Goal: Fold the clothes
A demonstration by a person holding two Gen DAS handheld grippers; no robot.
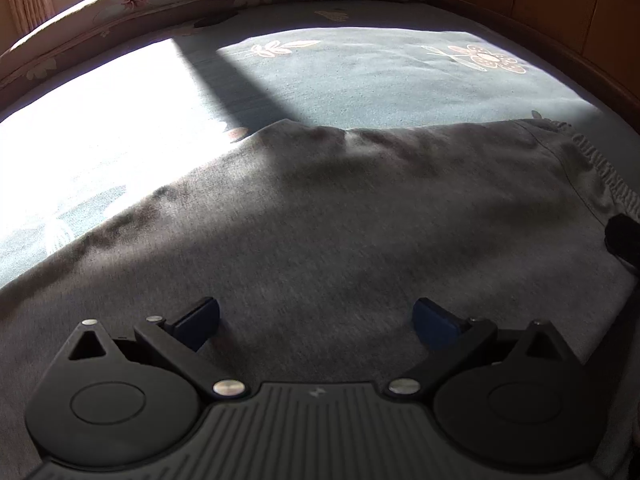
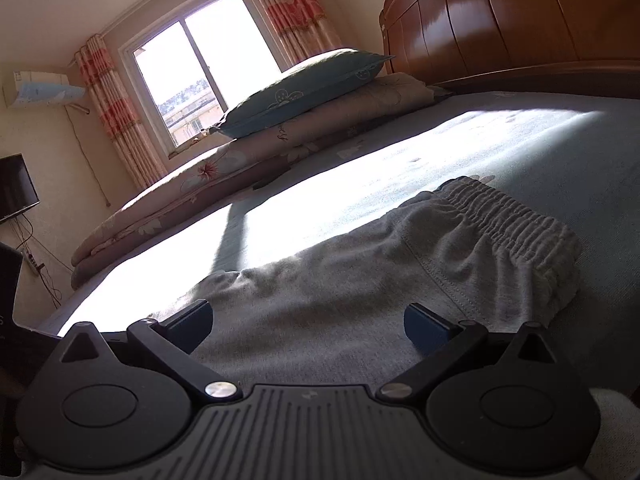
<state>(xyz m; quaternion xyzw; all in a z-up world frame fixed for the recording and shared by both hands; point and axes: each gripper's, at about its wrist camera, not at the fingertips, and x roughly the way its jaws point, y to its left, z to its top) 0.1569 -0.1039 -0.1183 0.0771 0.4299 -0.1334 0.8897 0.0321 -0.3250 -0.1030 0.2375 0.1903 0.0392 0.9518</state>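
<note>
Grey sweatpants (image 1: 340, 220) lie flat on a blue-green bed sheet (image 1: 380, 76). Their elastic waistband (image 1: 608, 176) is at the right in the left wrist view. My left gripper (image 1: 316, 320) is open and empty just above the grey cloth. In the right wrist view the pants (image 2: 340, 304) lie ahead with the gathered waistband (image 2: 516, 220) at the right. My right gripper (image 2: 308, 324) is open and empty over the cloth near the waistband end. A dark part of the right gripper (image 1: 624, 240) shows at the right edge of the left wrist view.
A folded floral quilt (image 2: 192, 192) with a teal pillow (image 2: 304, 92) on it lies along the far side of the bed. A wooden headboard (image 2: 500, 20) stands at the right. A window (image 2: 200, 64), curtains and a TV (image 2: 16, 184) are beyond. Bright sunlight falls across the sheet.
</note>
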